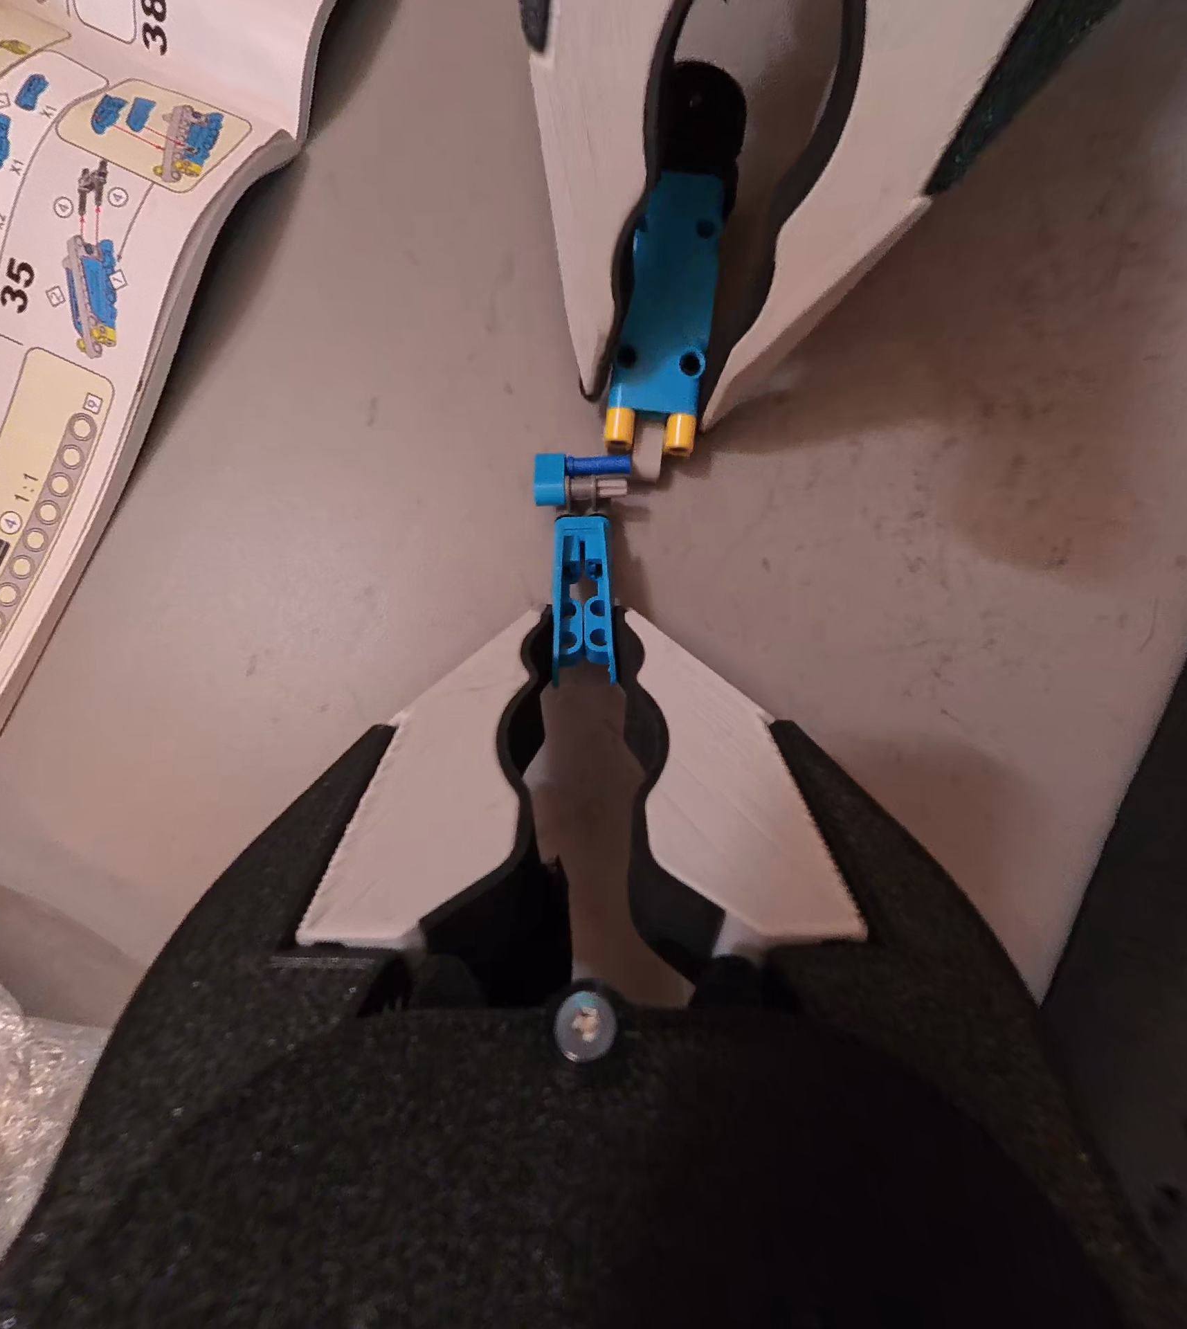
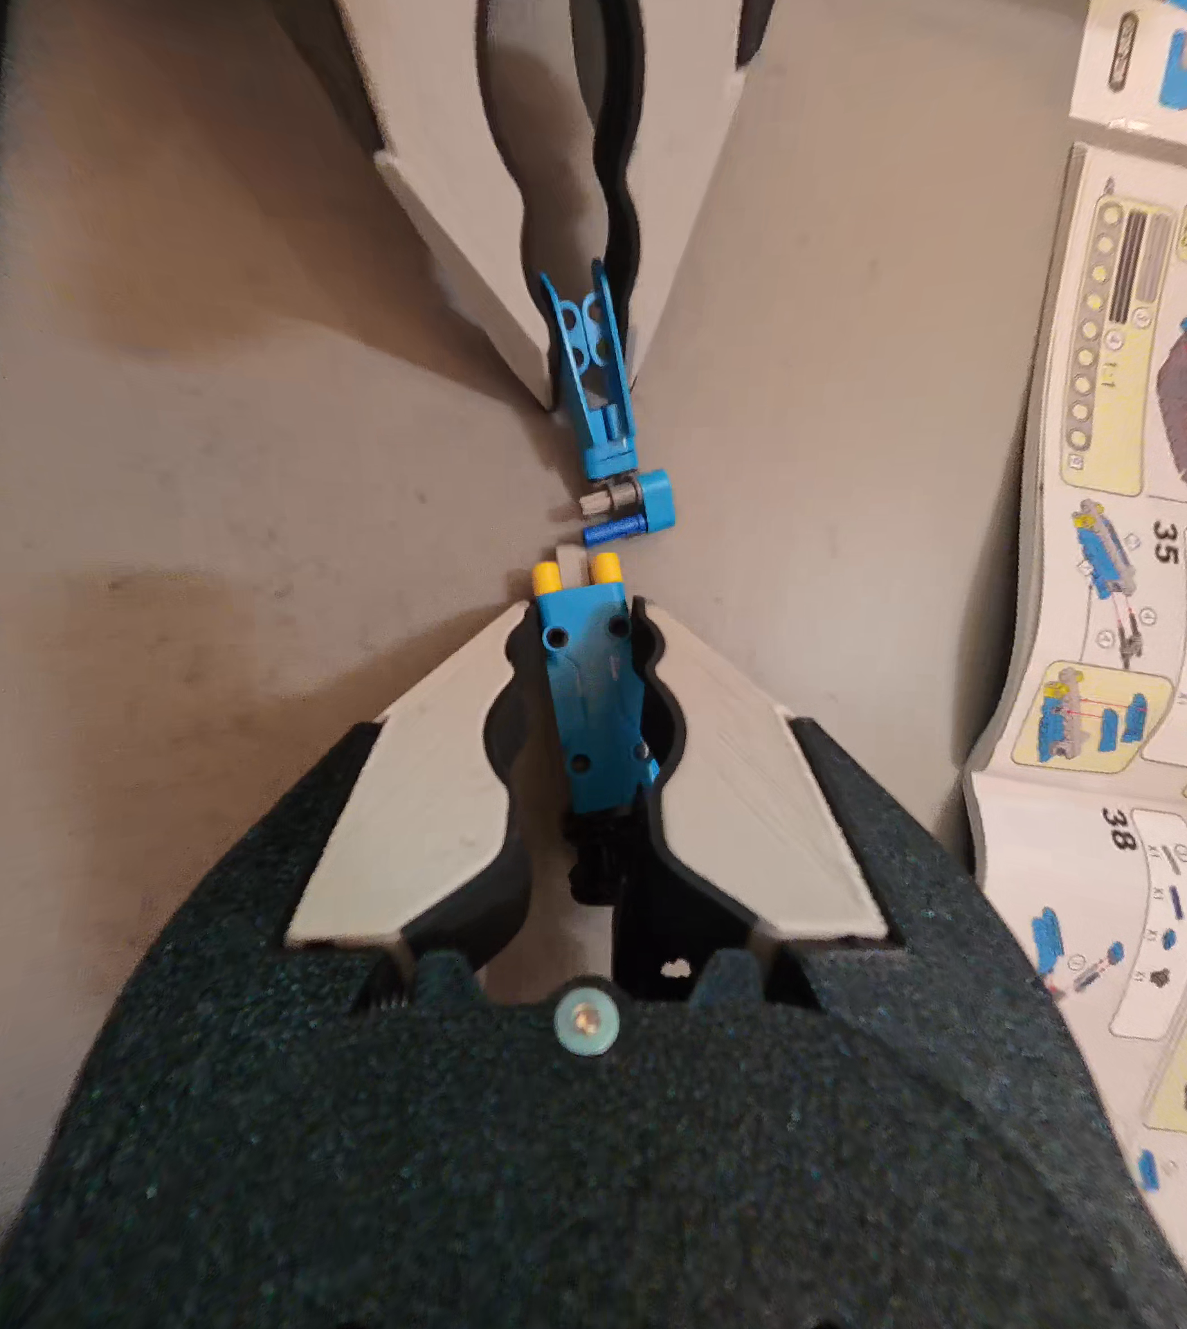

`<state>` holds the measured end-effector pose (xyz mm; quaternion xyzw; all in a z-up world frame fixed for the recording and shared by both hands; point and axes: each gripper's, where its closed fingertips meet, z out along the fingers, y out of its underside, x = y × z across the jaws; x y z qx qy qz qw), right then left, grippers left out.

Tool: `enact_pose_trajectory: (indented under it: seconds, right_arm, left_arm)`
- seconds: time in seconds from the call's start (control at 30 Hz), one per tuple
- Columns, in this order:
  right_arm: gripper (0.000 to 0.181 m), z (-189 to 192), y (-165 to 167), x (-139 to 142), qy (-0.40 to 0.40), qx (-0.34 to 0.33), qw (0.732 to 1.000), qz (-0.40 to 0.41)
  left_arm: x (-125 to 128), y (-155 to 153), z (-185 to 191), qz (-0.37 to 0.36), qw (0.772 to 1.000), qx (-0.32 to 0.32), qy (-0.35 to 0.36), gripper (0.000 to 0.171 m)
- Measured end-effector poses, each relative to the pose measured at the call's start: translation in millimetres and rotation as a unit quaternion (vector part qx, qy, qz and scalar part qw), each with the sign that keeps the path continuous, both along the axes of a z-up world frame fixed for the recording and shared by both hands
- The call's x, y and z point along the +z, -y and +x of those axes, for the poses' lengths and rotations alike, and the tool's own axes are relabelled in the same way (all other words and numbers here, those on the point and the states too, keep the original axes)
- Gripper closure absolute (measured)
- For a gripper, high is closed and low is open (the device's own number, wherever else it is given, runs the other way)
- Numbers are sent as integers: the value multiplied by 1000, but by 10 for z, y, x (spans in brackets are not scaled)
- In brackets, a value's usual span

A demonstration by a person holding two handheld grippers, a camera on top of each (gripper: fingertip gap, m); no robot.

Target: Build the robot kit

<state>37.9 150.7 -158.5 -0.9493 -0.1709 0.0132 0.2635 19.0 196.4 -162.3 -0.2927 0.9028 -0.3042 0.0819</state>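
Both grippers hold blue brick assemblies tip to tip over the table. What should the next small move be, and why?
Probably ease the left gripper sideways a little so the dark blue pin on its blue piece faces the grey tab between the yellow pegs of the right gripper's blue assembly. In the right wrist view a small gap separates them, slightly offset.

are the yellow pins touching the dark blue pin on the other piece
Apart. The right wrist view shows bare table between the yellow pins and the dark blue pin.
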Motion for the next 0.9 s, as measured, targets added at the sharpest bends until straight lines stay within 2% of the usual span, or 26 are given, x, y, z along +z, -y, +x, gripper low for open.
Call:
enact_pose_trajectory:
  seconds: [0.63,0.73,0.9]
  right_arm:
    - [155,28,-60,36,-17,18,999,28]
    - [145,77,-79,24,-24,19,999,35]
    - [141,87,-94,17,-56,16,997,52]
  left_arm:
    - [1,-14,4,17,1000,-16,20,157]
    - [2,-14,5,15,1000,-17,20,157]
    - [0,-15,4,7,1000,-11,10,157]
